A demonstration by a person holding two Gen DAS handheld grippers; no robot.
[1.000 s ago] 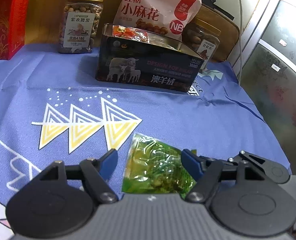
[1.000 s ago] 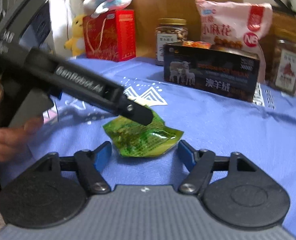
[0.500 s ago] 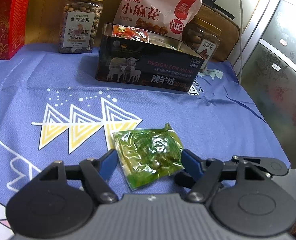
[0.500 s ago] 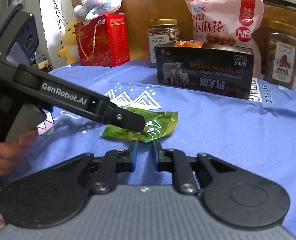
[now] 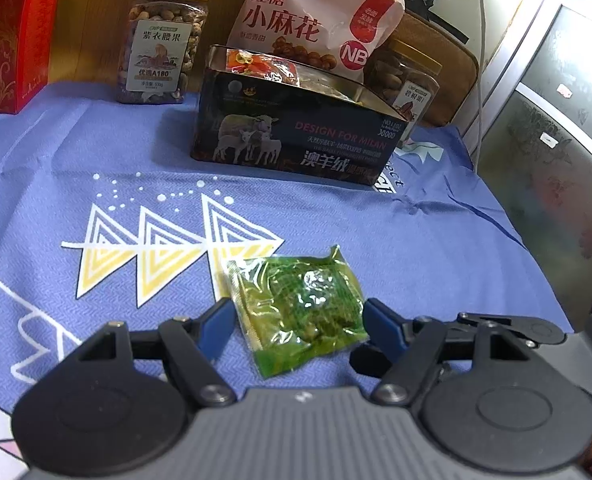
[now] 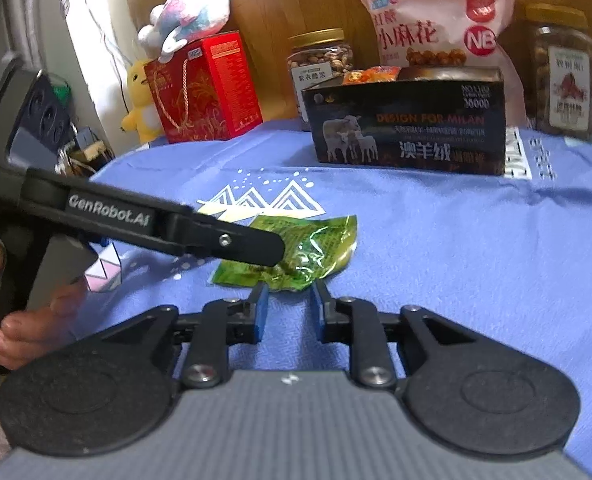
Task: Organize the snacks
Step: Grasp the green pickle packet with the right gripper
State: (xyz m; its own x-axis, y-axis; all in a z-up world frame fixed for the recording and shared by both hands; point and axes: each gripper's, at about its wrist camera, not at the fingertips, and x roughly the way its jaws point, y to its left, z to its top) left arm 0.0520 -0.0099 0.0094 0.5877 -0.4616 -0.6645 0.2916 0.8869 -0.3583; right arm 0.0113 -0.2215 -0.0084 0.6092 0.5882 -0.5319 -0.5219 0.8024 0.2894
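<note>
Through my left wrist view, I am holding my left gripper (image 5: 296, 316) spread wide over the green packet (image 5: 298, 310), which is lying flat on the blue cloth of the desk (image 5: 396, 248), just ahead and between the pads without either one pressing it. Its long axis is running diagonally, from the far left corner toward the near right. The open dark box (image 5: 296, 128), already holding an orange wrapper, is sitting straight ahead and well apart, with bare cloth all the way to it; the desk edge is dropping off at the right. Through my right wrist view, my right gripper (image 6: 288, 308) is opening from a narrow gap, its blue pads flanking the packet's near corner (image 6: 292, 252) but not visibly pinching it. The left gripper's finger (image 6: 236, 242) is crossing over the packet here. Both grippers are sitting at the packet; I judge the right is closer to a grip on its edge.
</note>
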